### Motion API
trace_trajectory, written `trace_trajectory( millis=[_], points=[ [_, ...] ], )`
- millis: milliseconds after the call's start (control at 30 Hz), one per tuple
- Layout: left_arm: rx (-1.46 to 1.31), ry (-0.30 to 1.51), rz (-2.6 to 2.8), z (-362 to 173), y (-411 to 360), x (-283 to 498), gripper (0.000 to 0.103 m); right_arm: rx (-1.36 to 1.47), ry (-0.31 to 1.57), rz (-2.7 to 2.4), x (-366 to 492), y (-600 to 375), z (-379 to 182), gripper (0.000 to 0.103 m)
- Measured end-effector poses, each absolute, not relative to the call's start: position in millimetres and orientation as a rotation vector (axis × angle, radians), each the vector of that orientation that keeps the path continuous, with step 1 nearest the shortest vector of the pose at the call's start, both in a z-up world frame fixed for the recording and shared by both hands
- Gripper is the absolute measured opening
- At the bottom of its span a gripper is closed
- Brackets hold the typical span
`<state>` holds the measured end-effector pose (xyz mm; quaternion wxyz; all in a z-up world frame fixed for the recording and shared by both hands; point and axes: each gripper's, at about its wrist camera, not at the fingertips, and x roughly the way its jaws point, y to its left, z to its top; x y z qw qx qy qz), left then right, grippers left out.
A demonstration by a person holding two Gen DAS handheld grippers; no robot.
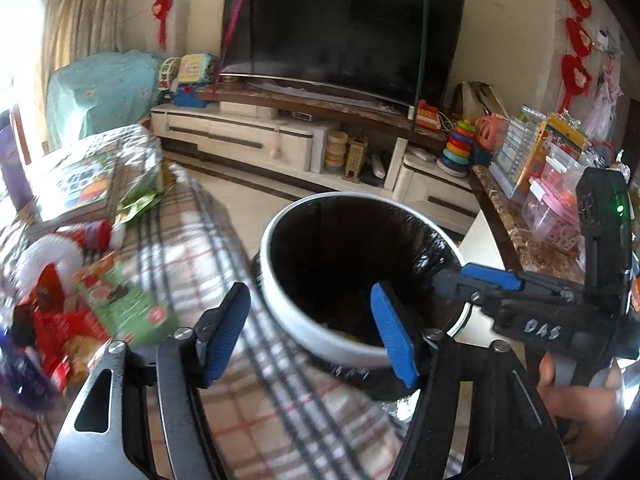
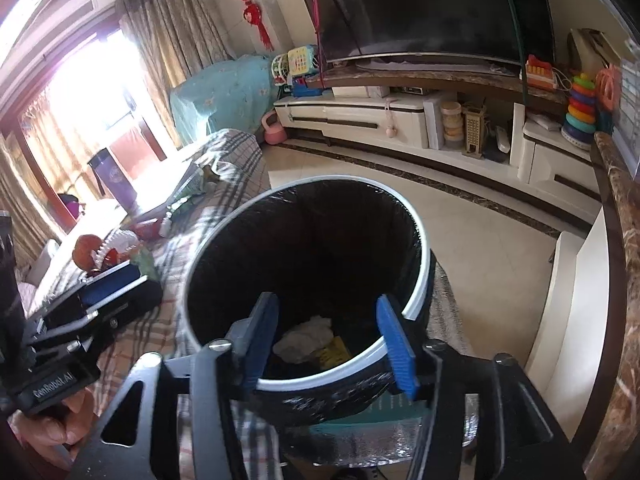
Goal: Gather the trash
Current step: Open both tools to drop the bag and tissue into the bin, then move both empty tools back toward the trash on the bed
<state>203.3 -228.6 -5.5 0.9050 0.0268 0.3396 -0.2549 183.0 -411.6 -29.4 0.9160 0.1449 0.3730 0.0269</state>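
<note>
Plaid cloth covers the desk (image 1: 256,392), where the black-lined, white-rimmed bin (image 2: 418,280) stands at its edge, handy for dropping. Wrappers (image 1: 56,328) wait at the left. Crumpled paper (image 2: 306,338) lies inside the bin. Both the left claw (image 1: 310,334) and right claw (image 2: 328,340) hang released, empty, over the bin.

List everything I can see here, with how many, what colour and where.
trash bin: one, white rim, black liner, on the plaid cloth
crumpled paper: one, whitish, inside the bin
plaid cloth: one, checked, under the bin
snack wrappers: several, red and green, left on the cloth
television: one, black, on the stand
stacking rings toy: one, rainbow, right of the stand
left hand-held gripper: one, black with blue pads, open at the bin's rim
right hand-held gripper: one, same colours, open over the bin
</note>
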Motion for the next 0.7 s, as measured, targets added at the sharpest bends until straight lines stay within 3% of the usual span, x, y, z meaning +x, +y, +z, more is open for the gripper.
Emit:
trace_trajectory(
  millis=[233,500,700],
  points=[
    [-0.005,0.728,-0.459,-15.9,-181.4,186.4,0.070,0.335,0.718,0.088,169.3,-389.2,-22.3,0.088],
    [-0.076,0.725,-0.372,-23.0,-120.2,159.9,0.075,0.335,0.685,0.133,155.0,-344.5,-27.3,0.096],
    [-0.087,0.731,-0.326,-30.4,-83.2,141.5,0.076,0.319,0.701,0.190,154.0,-310.0,-36.6,0.096]
  ],
)
